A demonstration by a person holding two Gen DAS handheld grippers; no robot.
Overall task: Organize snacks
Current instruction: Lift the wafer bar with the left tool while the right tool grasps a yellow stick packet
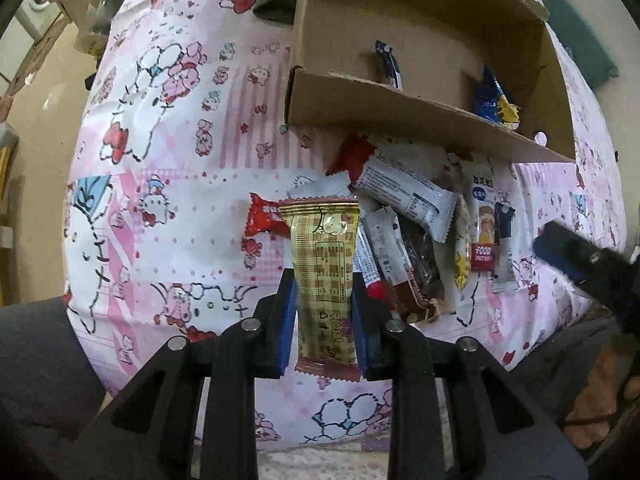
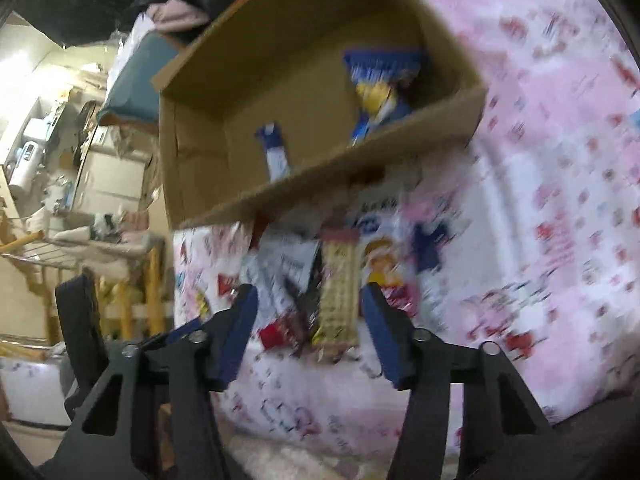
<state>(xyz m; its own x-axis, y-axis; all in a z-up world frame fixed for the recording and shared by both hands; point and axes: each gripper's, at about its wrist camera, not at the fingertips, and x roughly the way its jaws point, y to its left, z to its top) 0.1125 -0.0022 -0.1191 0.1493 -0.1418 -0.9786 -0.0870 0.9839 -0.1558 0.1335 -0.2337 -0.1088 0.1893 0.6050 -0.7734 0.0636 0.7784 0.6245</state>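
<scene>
Landmark: the cardboard box (image 1: 420, 120) stands open on the pink printed cloth (image 1: 180, 140); all places below are given relative to it.

Cardboard box: stiff walls, light, open at the top. It already holds a dark blue bar (image 1: 390, 66) and a blue and yellow packet (image 1: 494, 100), well apart from each other. The near wall is the edge any snack must clear on the way in.

Snack pile (image 1: 420, 232): a loose heap of wrapped bars and sachets on the cloth just in front of the box's near wall. Judged light, soft and crinkly, with slick film that slides over its neighbours. The pieces overlap, so lifting one may drag another.

Gold packet (image 1: 324, 272): lies at the left end of the pile, in front of the box's near left corner, long axis pointing toward the box. Judged light and slightly puffy; the film is glossy and likely slippery, and the contents may crush under a hard squeeze. Best hold: across the narrow width at mid-body, not on the flat crimped ends.

Left gripper (image 1: 324, 320): clenched on the gold packet, its blue pads pressing both long edges of the lower half.

Right gripper (image 2: 310, 320): jaws partly apart with no contact visible; it hovers over the middle of the pile in front of the near wall. This view is blurred, so which snack lies under it cannot be told.

Risk: a glossy wrapper gripped low may swing or slip during the lift over the near wall.
</scene>
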